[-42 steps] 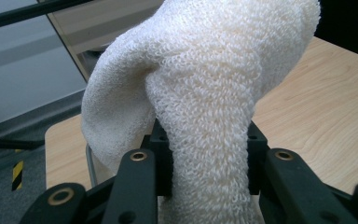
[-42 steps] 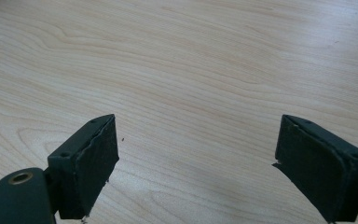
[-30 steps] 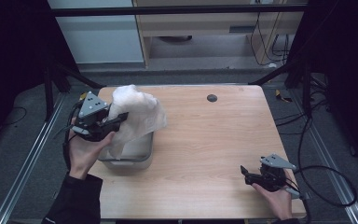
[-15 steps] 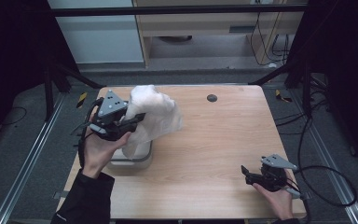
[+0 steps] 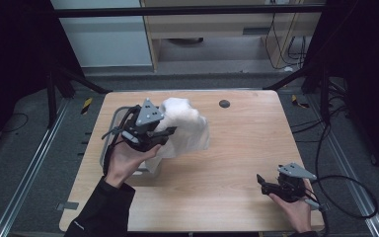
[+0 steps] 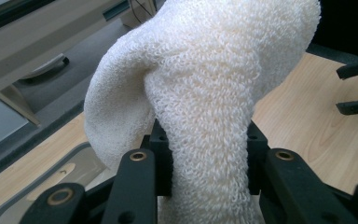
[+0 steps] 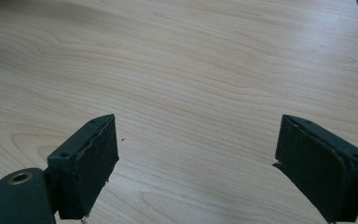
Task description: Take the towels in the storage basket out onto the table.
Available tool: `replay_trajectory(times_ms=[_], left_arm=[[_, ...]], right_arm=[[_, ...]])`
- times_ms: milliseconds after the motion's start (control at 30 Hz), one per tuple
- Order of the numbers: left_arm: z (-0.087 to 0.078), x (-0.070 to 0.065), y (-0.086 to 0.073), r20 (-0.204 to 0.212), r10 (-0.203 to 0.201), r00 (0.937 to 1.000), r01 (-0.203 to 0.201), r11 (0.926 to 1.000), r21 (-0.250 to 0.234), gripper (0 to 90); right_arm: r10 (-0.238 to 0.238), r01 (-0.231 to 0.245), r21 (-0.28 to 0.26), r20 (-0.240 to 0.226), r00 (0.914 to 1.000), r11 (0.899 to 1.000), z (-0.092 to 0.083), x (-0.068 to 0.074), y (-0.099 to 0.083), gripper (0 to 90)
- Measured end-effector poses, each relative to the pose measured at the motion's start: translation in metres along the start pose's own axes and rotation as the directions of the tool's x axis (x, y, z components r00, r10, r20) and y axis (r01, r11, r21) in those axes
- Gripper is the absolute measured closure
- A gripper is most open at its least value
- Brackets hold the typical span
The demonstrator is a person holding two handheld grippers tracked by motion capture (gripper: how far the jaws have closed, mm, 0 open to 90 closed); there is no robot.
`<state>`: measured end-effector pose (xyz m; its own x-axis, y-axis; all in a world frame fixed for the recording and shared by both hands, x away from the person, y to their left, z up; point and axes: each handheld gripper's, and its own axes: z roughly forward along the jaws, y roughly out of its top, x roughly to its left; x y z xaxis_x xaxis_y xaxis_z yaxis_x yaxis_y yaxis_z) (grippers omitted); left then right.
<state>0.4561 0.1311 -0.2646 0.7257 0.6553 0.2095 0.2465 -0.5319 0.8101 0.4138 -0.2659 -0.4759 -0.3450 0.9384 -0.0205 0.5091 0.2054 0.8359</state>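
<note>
A white terry towel (image 5: 185, 126) hangs in the air over the left half of the wooden table (image 5: 242, 143), bunched and drooping. My left gripper (image 5: 165, 134) is shut on the towel (image 6: 205, 107); the cloth is pinched between both pads and rises above them in a thick fold. Under the hand lies a grey tray (image 5: 109, 143), partly hidden by the arm and the cloth. My right gripper (image 5: 260, 181) rests low at the table's front right, jaws wide open; between its fingertips (image 7: 196, 163) there is bare wood.
A small dark round hole (image 5: 224, 103) sits near the table's far edge. Black frame bars and cables surround the table; a cabinet stands behind it. In the left gripper view the other gripper's jaw tips (image 6: 356, 88) show at the right edge.
My left gripper has carried the towel to the right, away from above the tray and toward the table's middle. The right gripper has stayed where it was.
</note>
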Motion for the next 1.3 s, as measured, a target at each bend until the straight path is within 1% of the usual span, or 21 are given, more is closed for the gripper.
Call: replay_trajectory(times_ms=[100,133,167,267,300,333,367,500,533,667,967,1033,1200,1300], left_arm=[[0.005,-0.004,0.002,0.013,0.01,0.9999,-0.01,0.9999,0.005,65.9],[0.007,-0.006,0.002,0.019,0.014,0.9997,-0.014,0.9999,0.009,65.9],[0.008,-0.008,0.003,0.023,0.017,0.9996,-0.017,0.9998,0.012,65.9],[0.013,-0.013,0.005,0.037,0.025,0.999,-0.025,0.9996,0.014,65.9],[0.015,-0.014,0.005,0.043,0.03,0.9986,-0.031,0.9994,0.014,65.9],[0.016,-0.016,0.005,0.047,0.032,0.9984,-0.033,0.9994,0.012,65.9],[0.019,-0.018,0.006,0.054,0.031,0.9981,-0.032,0.9994,0.011,65.9],[0.026,-0.024,0.006,0.071,0.033,0.9969,-0.034,0.9993,0.015,65.9],[0.028,-0.025,0.006,0.077,0.04,0.9962,-0.042,0.9989,0.022,65.9],[0.037,-0.031,0.005,0.094,0.041,0.9948,-0.044,0.9986,0.03,65.9],[0.059,-0.042,0.0,0.127,0.052,0.9906,-0.061,0.9956,0.071,65.9],[0.063,-0.044,-0.001,0.134,0.053,0.9896,-0.063,0.9953,0.074,65.9],[0.077,-0.051,-0.004,0.155,0.062,0.9859,-0.078,0.9923,0.096,65.8],[0.084,-0.054,-0.007,0.168,0.062,0.9838,-0.081,0.9905,0.111,65.8]], right_arm=[[0.0,0.0,-0.002,0.004,1.0,1.0,-0.001,-0.001,0.0,12.9],[0.008,-0.008,0.0,0.001,1.0,1.0,-0.001,0.0,0.0,12.9],[0.001,-0.001,-0.004,0.006,1.0,1.0,-0.001,-0.001,0.0,12.9],[0.025,-0.025,-0.004,0.004,0.9997,1.0,-0.002,-0.004,-0.001,12.9],[0.023,-0.023,-0.005,0.009,0.9997,1.0,-0.002,-0.006,-0.002,12.9],[0.037,-0.037,-0.004,0.006,0.9993,0.999,-0.003,-0.007,-0.002,12.9],[0.033,-0.033,-0.008,0.011,0.9994,0.999,-0.003,-0.008,-0.003,12.9],[0.057,-0.057,-0.01,0.009,0.9983,0.998,-0.004,-0.01,-0.003,12.9],[0.046,-0.046,-0.013,0.013,0.9988,0.999,-0.004,-0.011,-0.003,12.9],[0.048,-0.047,-0.015,0.015,0.9988,0.999,-0.004,-0.012,-0.003,12.9],[0.056,-0.055,-0.013,0.024,0.9982,0.998,-0.005,-0.015,-0.004,12.9],[0.056,-0.056,-0.013,0.024,0.9981,0.998,-0.005,-0.015,-0.004,12.9],[0.065,-0.064,-0.01,0.03,0.9975,0.998,-0.005,-0.015,-0.004,12.9],[0.058,-0.057,-0.01,0.036,0.9977,0.998,-0.005,-0.016,-0.004,12.9]])
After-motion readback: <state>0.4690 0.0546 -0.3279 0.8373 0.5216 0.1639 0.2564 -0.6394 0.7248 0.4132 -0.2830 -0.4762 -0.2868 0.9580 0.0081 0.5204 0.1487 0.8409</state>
